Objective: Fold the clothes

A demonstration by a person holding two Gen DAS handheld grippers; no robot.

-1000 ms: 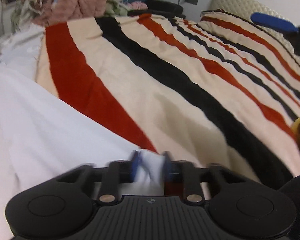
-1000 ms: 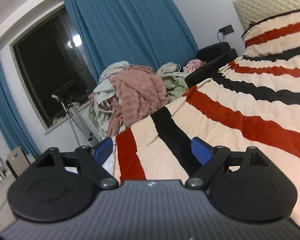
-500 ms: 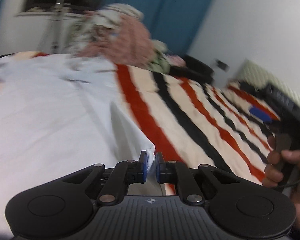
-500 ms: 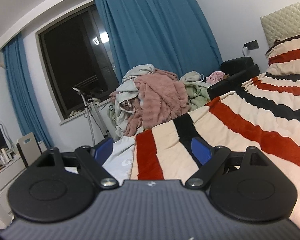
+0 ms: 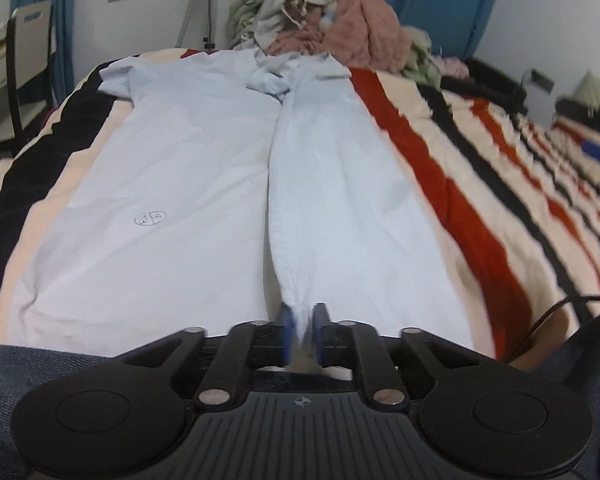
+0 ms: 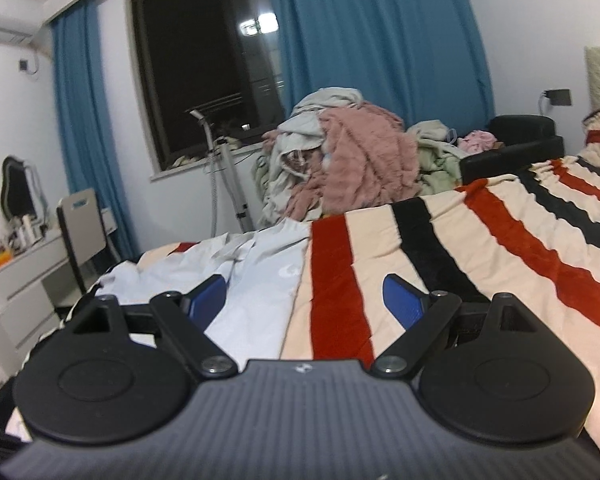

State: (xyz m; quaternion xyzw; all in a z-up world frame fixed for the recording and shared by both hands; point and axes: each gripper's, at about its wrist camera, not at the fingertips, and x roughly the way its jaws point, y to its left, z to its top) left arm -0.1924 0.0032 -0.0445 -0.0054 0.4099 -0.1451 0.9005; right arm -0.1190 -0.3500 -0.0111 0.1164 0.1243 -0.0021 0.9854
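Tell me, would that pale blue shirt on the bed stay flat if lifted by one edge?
Probably not. The pale blue shirt looks thin and floppy: its folded side drapes in soft wrinkles. It likely weighs little, since only a pinch of hem lies between the left gripper's opening jaws.

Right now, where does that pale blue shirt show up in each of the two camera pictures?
Left wrist view: the pale blue shirt fills the centre and left, spread on the striped blanket.
Right wrist view: the shirt lies lower left, behind the gripper's left finger.
Shared landmark: the pink fluffy laundry pile beyond the bed.
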